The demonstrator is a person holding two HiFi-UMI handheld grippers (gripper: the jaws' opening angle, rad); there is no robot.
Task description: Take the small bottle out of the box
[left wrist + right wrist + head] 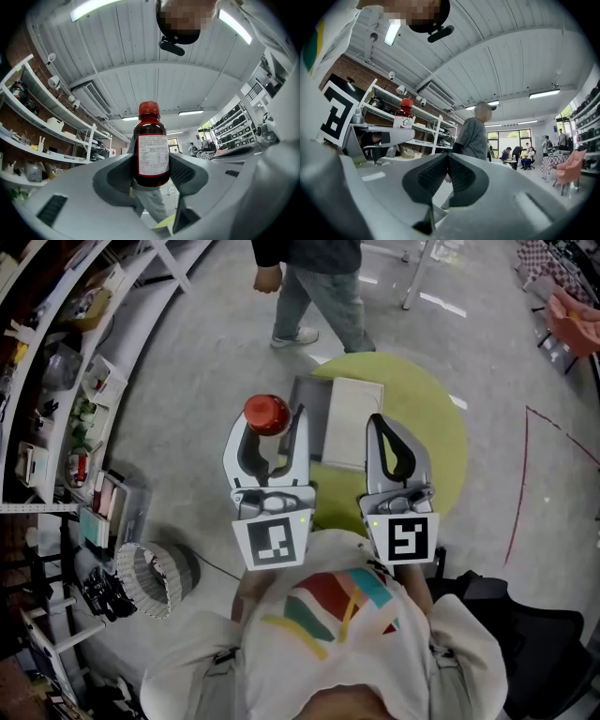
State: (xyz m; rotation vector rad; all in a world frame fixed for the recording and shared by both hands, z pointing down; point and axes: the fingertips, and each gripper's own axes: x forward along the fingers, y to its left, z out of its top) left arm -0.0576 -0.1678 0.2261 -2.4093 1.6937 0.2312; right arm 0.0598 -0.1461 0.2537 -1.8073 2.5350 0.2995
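A small dark-brown bottle [151,152] with a red cap and a white label stands upright between the jaws of my left gripper [151,172], which is shut on its lower body. In the head view its red cap [266,413] shows above the left gripper [274,439], held off the left side of the box. The box [352,423], white and lying open, rests on a round green table [427,432]. My right gripper [378,427] hangs over the box's right edge with its jaws closed together and nothing between them. The right gripper view shows its pads [436,176] touching and the bottle [404,115] at the left.
A person [319,287] in grey trousers stands just beyond the table. Shelves [56,381] full of small items run along the left. A wire basket [150,577] sits on the floor at my left, a black chair [525,634] at my right.
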